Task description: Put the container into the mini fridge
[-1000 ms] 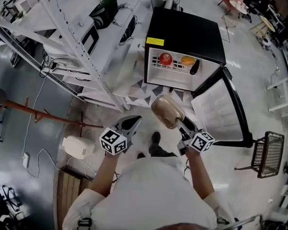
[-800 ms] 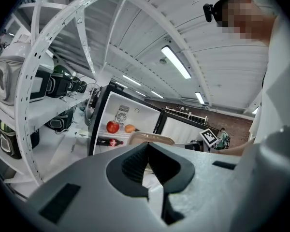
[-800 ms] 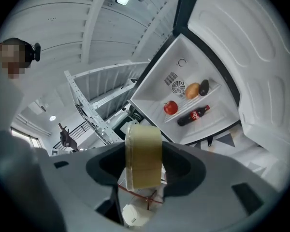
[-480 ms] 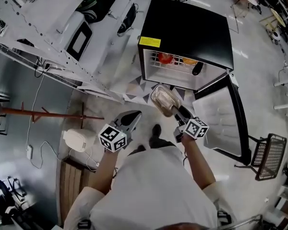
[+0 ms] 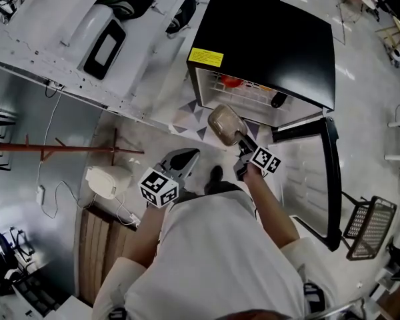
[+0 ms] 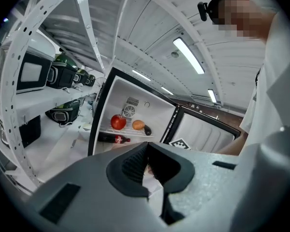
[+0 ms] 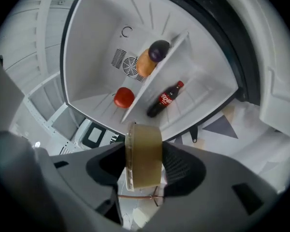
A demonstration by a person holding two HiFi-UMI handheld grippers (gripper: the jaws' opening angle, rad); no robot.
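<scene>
Right gripper [image 7: 144,166] is clenched on the container [image 7: 144,151], a tan translucent tub turned on edge, with a pad on each side. In the head view I see it mid-frame, just in front of the mini fridge [image 5: 267,39] opening, not yet inside. The fridge door [image 5: 330,172] stands open at right. On the shelf: red apple [image 7: 123,97], orange [image 7: 146,64], dark fruit [image 7: 159,50]. A cola bottle [image 7: 164,99] lies under the shelf. Left gripper [image 6: 146,149] has its jaws pressed together on nothing and sits lower left of centre.
</scene>
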